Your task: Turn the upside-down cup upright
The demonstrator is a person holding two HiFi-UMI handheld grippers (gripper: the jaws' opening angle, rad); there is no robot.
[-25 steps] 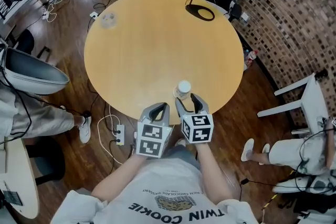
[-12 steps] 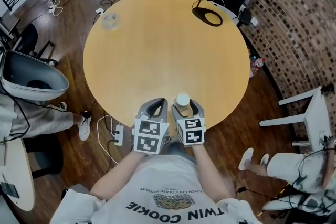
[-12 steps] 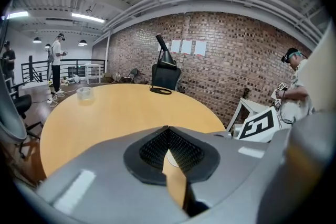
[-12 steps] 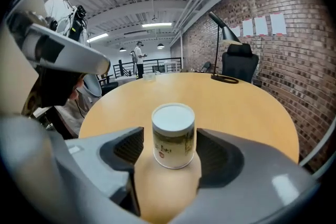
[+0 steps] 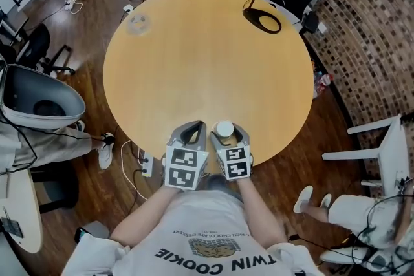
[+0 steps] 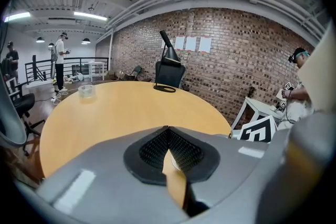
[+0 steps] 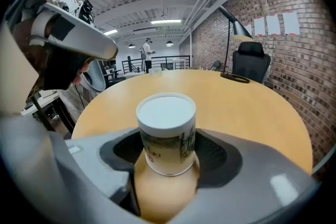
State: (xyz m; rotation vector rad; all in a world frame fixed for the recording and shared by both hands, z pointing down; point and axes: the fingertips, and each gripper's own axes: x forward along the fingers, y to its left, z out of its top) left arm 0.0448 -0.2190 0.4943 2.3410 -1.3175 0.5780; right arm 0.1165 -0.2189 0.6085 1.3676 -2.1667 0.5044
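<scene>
Standing closed end up near the edge of the table [image 5: 194,61], the cup [image 5: 224,130] is sitting between the wide-open jaws of the right gripper [image 5: 229,133], while the left gripper [image 5: 193,131] is hovering alongside, jaws closed, empty.

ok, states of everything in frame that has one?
cup: upside-down, standing on the table near its edge
right gripper: open, cup between its jaws, pads not pressing
left gripper: shut, empty
</scene>
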